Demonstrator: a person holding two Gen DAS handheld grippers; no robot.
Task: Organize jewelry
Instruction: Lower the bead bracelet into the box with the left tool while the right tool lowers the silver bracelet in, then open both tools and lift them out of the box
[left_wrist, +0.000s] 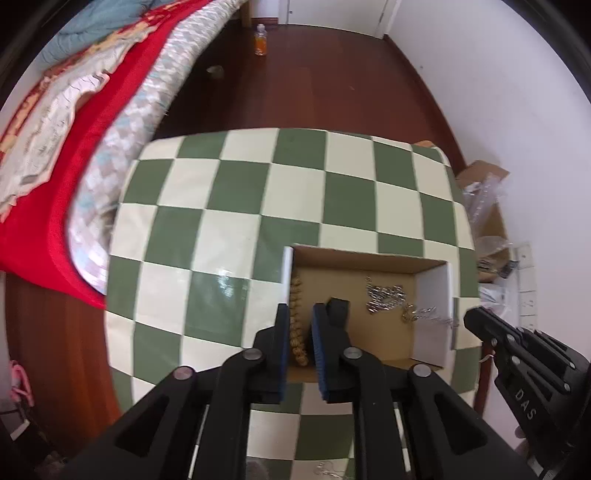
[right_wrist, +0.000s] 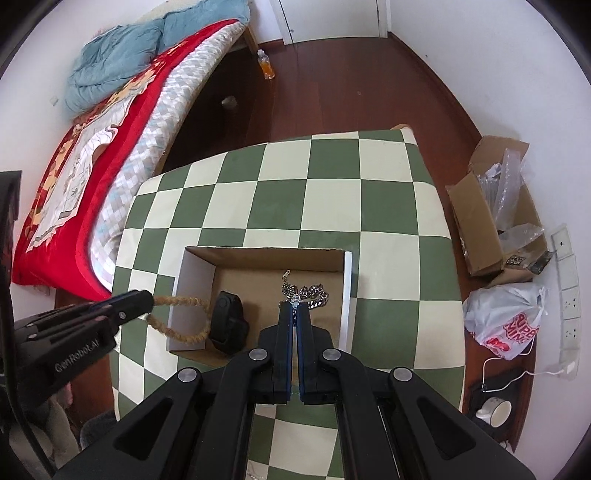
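Over one box (right_wrist: 195, 254) | left fingers (left_wrist: 300, 332) grip gold chain (left_wrist: 297, 332) | right fingers (right_wrist: 294, 314) pinch silver chain (right_wrist: 306, 293)

Home bedroom. Bed (right_wrist: 122, 122) along left wall with red patterned blanket (right_wrist: 74, 162), blue duvet (right_wrist: 122, 55) bunched at head. Dark wood floor (right_wrist: 351, 85), white walls, white door (right_wrist: 328, 18) at far end. Checkered green-cream tablecloth (right_wrist: 332, 199) on small table. Open cardboard box (right_wrist: 480, 221) with plastic wrap, shopping bag (right_wrist: 506, 317), wall sockets (right_wrist: 567, 280) at right.
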